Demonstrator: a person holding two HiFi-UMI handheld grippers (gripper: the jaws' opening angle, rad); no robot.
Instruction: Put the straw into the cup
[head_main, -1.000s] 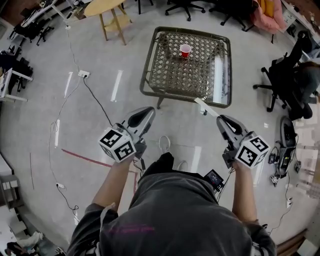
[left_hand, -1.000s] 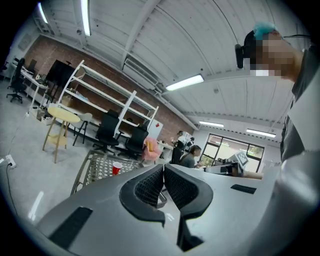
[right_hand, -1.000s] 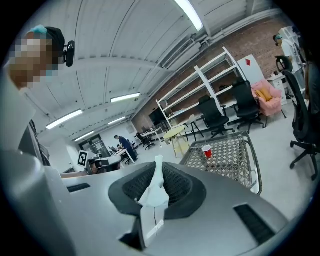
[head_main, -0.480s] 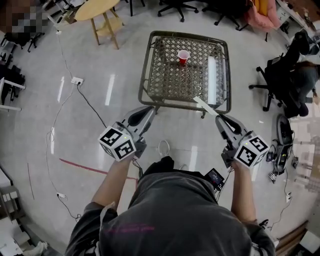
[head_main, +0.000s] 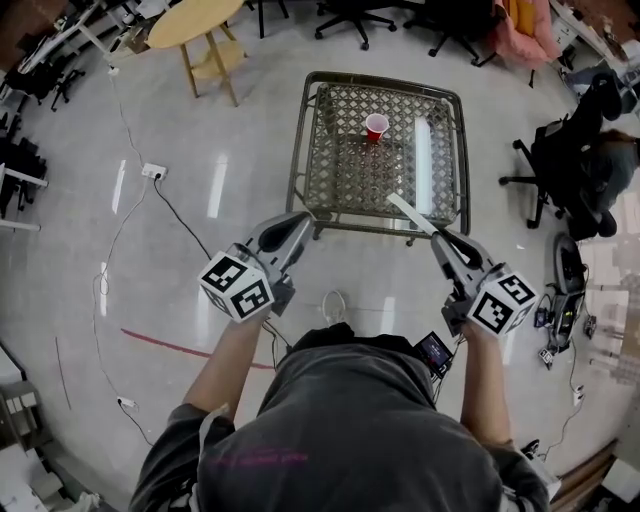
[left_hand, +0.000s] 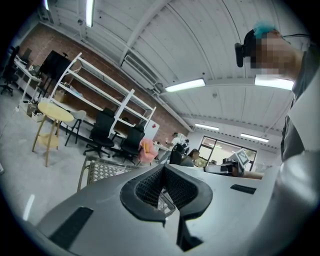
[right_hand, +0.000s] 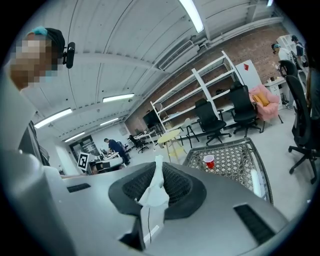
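Observation:
A small red cup (head_main: 377, 126) stands toward the far side of a low table with a lattice top (head_main: 340, 170); the right gripper view shows the cup (right_hand: 209, 161) ahead and to the right. My right gripper (head_main: 439, 238) is shut on a white paper-wrapped straw (head_main: 409, 213), which sticks out forward over the table's near right corner. The straw (right_hand: 157, 186) runs up between the dark pads. My left gripper (head_main: 299, 221) is short of the table's near left edge, shut with nothing in it.
A round yellow wooden side table (head_main: 205, 20) stands at the far left. Office chairs ring the back, and a seated person (head_main: 600, 150) is at the right. A power strip (head_main: 153, 171) and cables lie on the floor to the left.
The table and cup have drawn closer to both grippers as I walk forward. The right gripper's straw now reaches over the table's near edge. Neither grip has changed.

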